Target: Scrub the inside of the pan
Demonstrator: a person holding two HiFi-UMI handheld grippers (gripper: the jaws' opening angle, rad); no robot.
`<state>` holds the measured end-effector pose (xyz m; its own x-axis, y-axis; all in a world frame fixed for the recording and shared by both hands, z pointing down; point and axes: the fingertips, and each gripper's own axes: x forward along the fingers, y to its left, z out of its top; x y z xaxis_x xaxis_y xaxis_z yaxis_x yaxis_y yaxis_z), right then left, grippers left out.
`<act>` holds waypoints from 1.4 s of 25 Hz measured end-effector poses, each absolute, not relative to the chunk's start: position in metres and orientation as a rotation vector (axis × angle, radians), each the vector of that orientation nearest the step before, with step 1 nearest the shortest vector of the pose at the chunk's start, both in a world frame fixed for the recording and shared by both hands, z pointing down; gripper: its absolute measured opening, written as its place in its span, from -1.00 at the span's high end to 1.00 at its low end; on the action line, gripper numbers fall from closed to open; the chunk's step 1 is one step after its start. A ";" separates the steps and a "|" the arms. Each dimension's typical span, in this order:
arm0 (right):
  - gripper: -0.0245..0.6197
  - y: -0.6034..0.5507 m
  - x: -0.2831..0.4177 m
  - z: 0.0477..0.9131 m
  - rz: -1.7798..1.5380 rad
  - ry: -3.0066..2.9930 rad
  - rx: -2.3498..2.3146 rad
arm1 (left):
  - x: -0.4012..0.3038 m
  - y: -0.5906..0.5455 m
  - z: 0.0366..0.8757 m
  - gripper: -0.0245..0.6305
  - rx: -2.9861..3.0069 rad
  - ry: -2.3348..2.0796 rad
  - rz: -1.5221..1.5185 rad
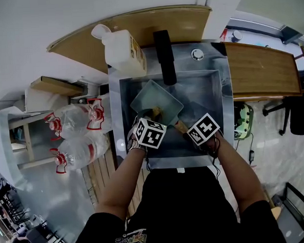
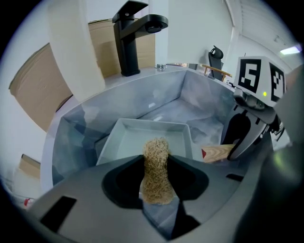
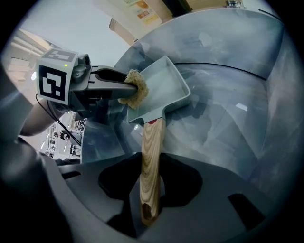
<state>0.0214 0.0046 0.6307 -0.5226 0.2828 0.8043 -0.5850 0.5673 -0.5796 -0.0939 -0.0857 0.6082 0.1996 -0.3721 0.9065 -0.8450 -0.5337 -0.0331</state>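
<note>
Pan (image 3: 164, 88) may twist if left tongs (image 2: 156, 166), clamped on the scrubber (image 2: 156, 149), press harder than right tongs (image 3: 151, 166) clamp its wooden handle (image 3: 153, 140).

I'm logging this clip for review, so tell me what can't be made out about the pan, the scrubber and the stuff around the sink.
- Whether the scrubber touches the pan: in the left gripper view its own tip hides the contact spot.
- The wooden handle: in the head view, mostly under a marker cube.
- The jug label: head view, too small to read.
</note>
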 end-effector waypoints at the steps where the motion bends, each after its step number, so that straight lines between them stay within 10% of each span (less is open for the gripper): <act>1: 0.52 0.005 0.022 0.631 1.110 -1.821 0.250 | -0.091 -0.083 0.609 0.48 2.002 -1.124 1.297; 35: 0.52 0.003 0.021 0.629 1.106 -1.827 0.269 | -0.061 -0.069 0.648 0.48 2.070 -0.855 1.371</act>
<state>0.0209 0.0030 0.6286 -0.5250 0.2653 0.8087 -0.5935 0.5670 -0.5713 -0.0612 -0.0692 0.6478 0.2921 -0.2224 0.9302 -0.7374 -0.6717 0.0709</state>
